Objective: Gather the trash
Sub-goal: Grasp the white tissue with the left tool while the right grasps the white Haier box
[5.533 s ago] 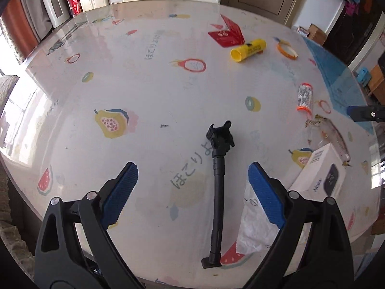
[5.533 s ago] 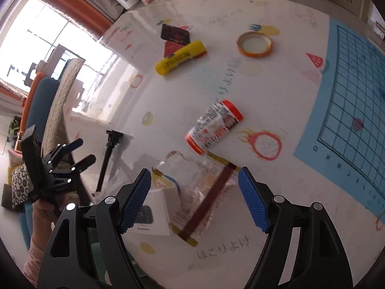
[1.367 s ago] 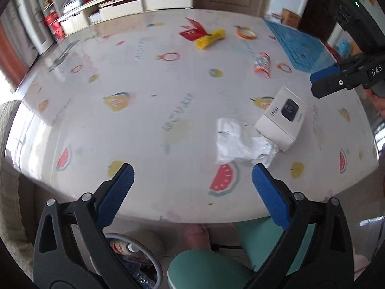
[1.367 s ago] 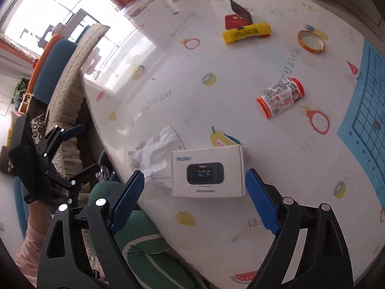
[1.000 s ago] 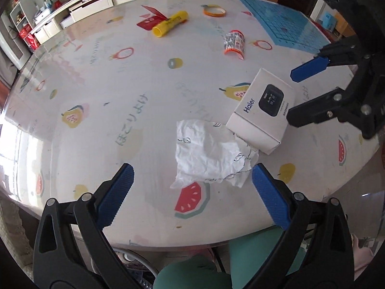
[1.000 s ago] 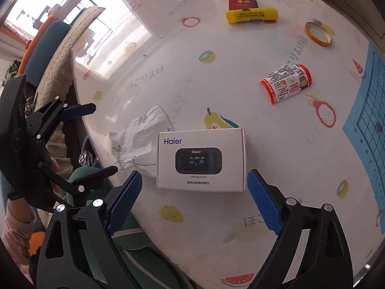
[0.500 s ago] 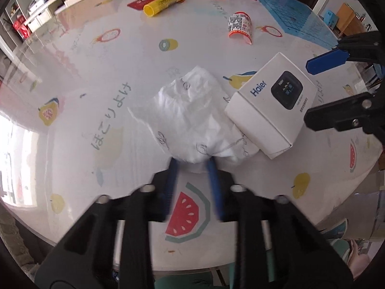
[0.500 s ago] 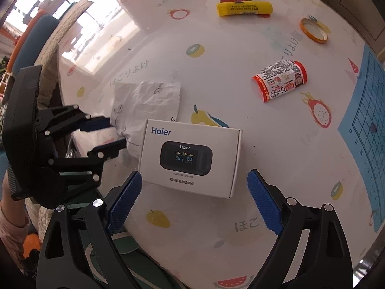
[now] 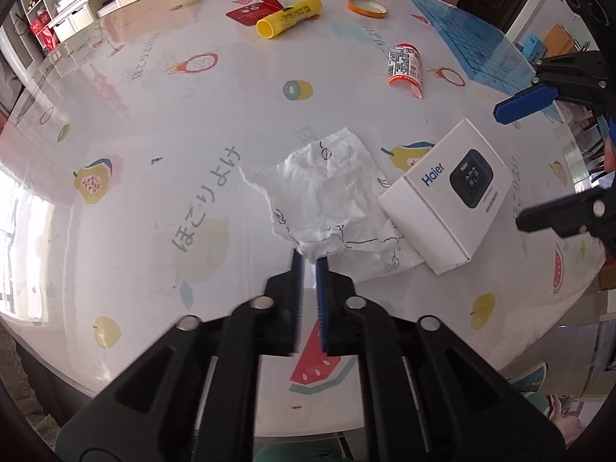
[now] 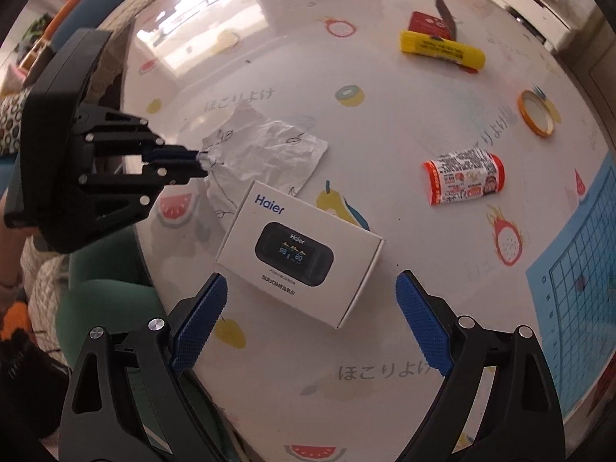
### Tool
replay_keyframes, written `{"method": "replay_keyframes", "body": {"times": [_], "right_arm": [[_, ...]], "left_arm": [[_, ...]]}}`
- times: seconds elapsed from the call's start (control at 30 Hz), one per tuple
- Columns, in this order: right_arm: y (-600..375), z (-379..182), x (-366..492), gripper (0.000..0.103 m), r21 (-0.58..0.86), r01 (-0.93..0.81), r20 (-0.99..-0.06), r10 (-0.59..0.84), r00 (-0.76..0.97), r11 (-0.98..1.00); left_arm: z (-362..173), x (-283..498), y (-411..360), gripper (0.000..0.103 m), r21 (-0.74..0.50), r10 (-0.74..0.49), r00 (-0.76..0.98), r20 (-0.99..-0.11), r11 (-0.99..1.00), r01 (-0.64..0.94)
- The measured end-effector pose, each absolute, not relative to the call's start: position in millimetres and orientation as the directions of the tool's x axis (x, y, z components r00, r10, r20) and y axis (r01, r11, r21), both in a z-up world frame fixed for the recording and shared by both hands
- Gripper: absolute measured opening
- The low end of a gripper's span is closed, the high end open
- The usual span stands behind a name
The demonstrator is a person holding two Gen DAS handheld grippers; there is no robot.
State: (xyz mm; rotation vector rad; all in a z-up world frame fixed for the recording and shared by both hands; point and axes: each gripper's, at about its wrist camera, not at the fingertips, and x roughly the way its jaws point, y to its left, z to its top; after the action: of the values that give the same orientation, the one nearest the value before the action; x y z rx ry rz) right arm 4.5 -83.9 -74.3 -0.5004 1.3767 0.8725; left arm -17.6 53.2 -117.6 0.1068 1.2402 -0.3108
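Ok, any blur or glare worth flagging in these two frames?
Left wrist view: the left gripper fingers are motion-blurred, the crumpled paper sharp, window glare along the left table edge. Right wrist view: bright window reflection top left, everything bowed by the fisheye.

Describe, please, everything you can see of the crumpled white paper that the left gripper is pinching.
The crumpled white paper is a thin, creased sheet with torn, ragged edges and small black line drawings, perhaps leaves or fruit. It lies mostly flat on the fruit-patterned table near its front edge. The left gripper is shut on its near corner, bunching it there. One side is tucked under the white Haier box, which rests on it. The open right gripper does not touch it.
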Motion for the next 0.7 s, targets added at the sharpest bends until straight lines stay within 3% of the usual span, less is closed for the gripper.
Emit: {"method": "replay_keyframes", "body": {"times": [0.03,0.07,0.27,0.33,0.4,0.43,0.47,0.53,0.6,0.7], "right_arm": [[-82.2,-74.3,2.9,0.089,0.173,-0.797,-0.971,0.237,-0.038,0.579],[-82.1,-74.6,2.6,0.089,0.171,-0.816,-0.971,0.236,-0.043,0.552],[-68.6,-86.2,-2.5,0.089,0.107,-0.908,-0.982,0.188,-0.031,0.406],[-66.0,-89.1,-4.4,0.089,0.097,-0.926,-0.983,0.181,-0.032,0.364],[-62.8,-92.7,-5.4,0.089,0.079,-0.942,-0.985,0.173,-0.023,0.325],[-62.1,-94.4,-5.5,0.089,0.073,-0.947,-0.985,0.172,-0.019,0.314],[-61.9,-97.2,-5.3,0.089,0.078,-0.948,-0.985,0.173,-0.025,0.308],[-58.3,-104.3,-5.1,0.089,0.099,-0.945,-0.984,0.175,-0.045,0.311],[-59.0,-111.8,-7.9,0.089,0.094,-0.948,-0.984,0.17,-0.043,0.305],[-60.5,-117.3,-6.9,0.083,0.1,-0.944,-0.982,0.182,-0.044,0.313]], "left_arm": [[-117.8,-16.6,52.2,0.063,-0.086,-0.172,0.285,-0.943,0.953,0.291],[-116.6,-16.2,52.4,0.093,-0.066,-0.154,0.303,-0.94,0.957,0.281],[-108.5,0.0,49.8,0.093,-0.076,-0.166,0.337,-0.927,0.962,0.263],[-115.5,7.7,45.8,0.082,-0.072,-0.158,0.314,-0.936,0.961,0.268],[-126.6,12.3,44.8,0.047,-0.094,-0.169,0.272,-0.947,0.959,0.269],[-127.9,11.8,45.1,0.048,-0.098,-0.175,0.283,-0.943,0.958,0.268],[-128.9,12.0,44.0,0.037,-0.105,-0.186,0.279,-0.942,0.954,0.281],[-129.1,11.9,43.1,0.028,-0.101,-0.183,0.283,-0.941,0.954,0.283],[-129.1,11.0,42.2,0.009,-0.13,-0.211,0.268,-0.94,0.948,0.289],[-127.7,6.3,41.3,0.006,-0.123,-0.206,0.279,-0.938,0.949,0.289]]}}
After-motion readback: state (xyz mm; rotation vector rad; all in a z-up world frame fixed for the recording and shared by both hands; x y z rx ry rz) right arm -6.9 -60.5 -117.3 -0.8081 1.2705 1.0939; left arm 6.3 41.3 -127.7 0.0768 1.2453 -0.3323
